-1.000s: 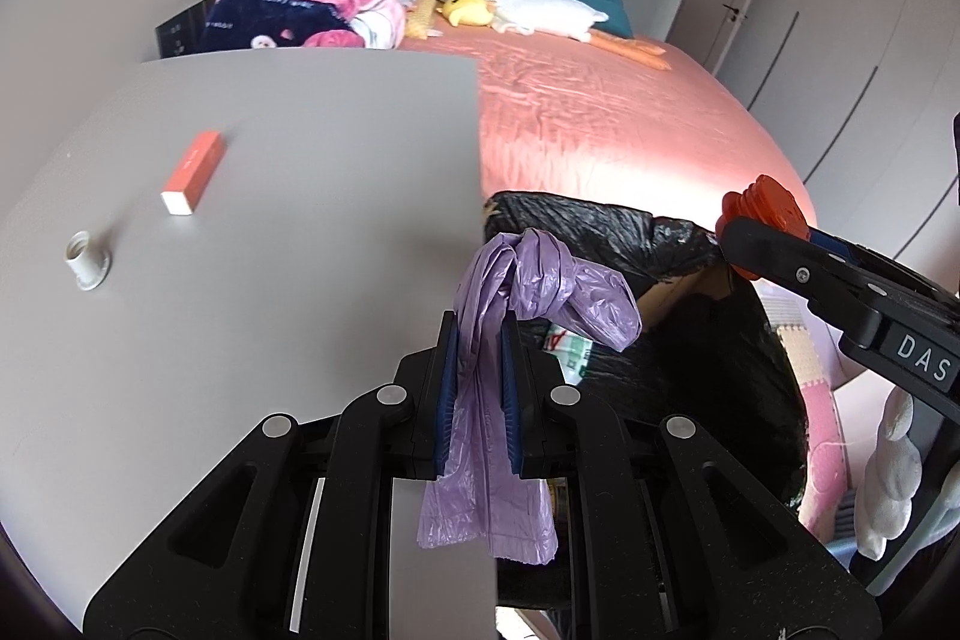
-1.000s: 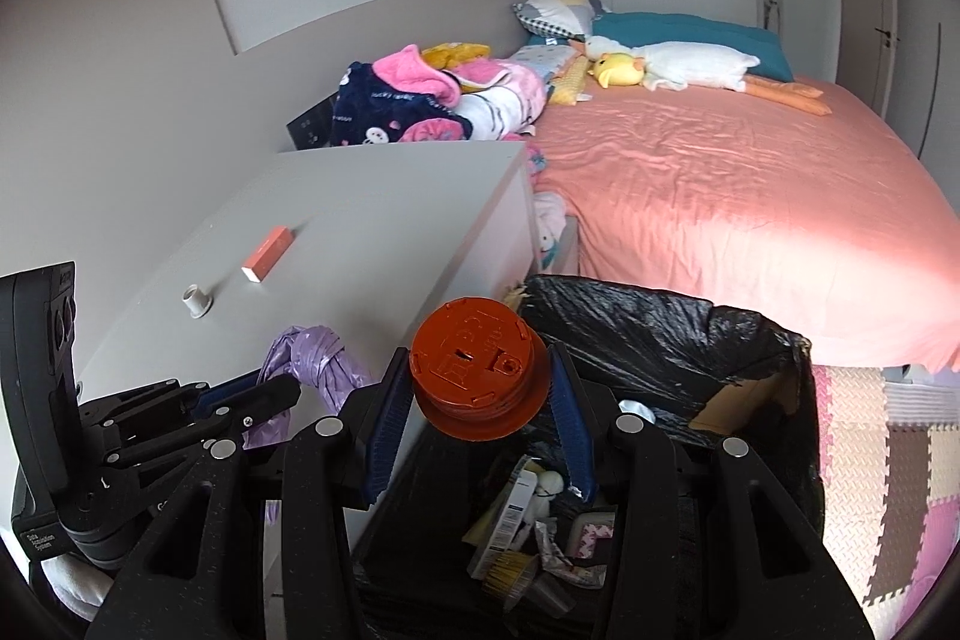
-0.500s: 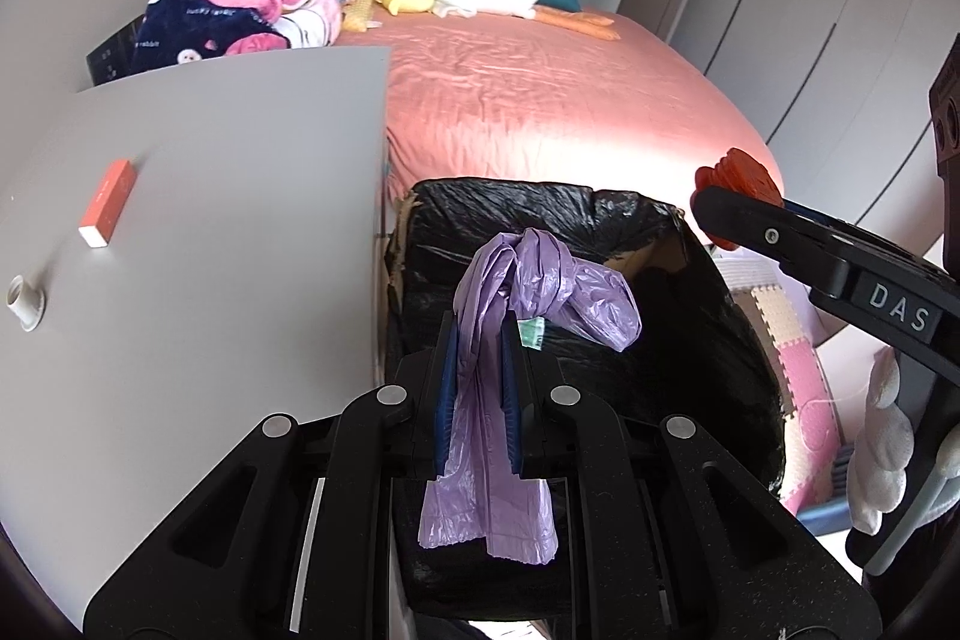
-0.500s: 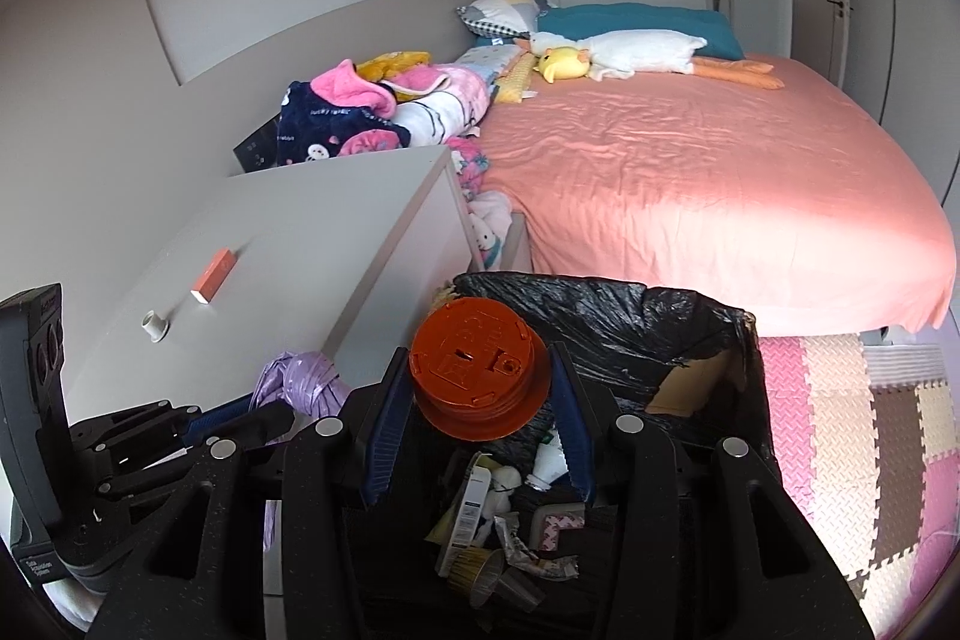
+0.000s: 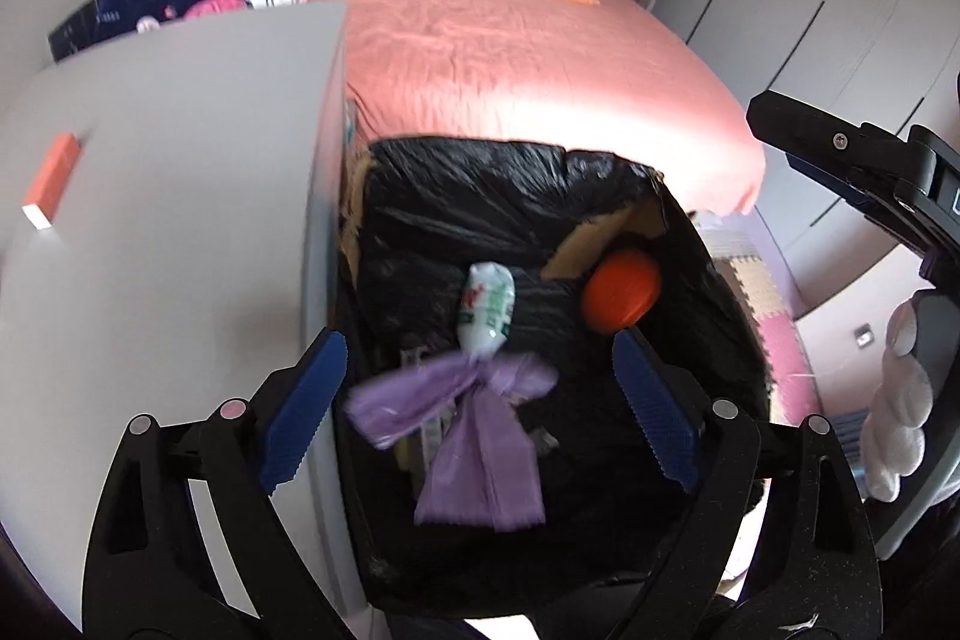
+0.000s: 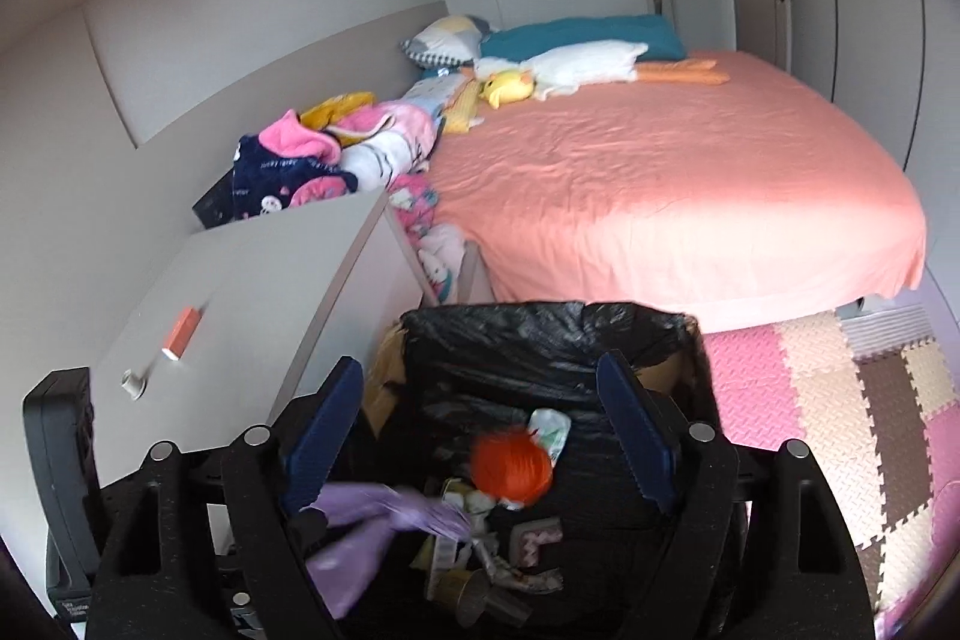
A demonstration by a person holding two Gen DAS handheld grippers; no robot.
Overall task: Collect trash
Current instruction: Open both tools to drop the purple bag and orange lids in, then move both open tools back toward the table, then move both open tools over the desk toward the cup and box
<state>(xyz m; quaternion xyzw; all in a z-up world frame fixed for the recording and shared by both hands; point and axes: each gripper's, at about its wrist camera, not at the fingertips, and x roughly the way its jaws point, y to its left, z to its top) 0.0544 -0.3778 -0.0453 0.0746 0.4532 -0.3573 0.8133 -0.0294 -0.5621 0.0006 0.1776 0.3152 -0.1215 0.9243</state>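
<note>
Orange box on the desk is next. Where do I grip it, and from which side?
Grip the orange box at mid-length, across its narrow width, coming down from above. It lies flat on the desk, so its long sides are free, and probably steadier to pinch than the ends.

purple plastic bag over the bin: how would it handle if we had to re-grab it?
The crumpled purple plastic bag is probably floppy: it is knotted, with loose drooping tails. Likely very light, being thin film. Smooth film may slip between pads; the knot looks like the firmest spot to pinch.
</note>
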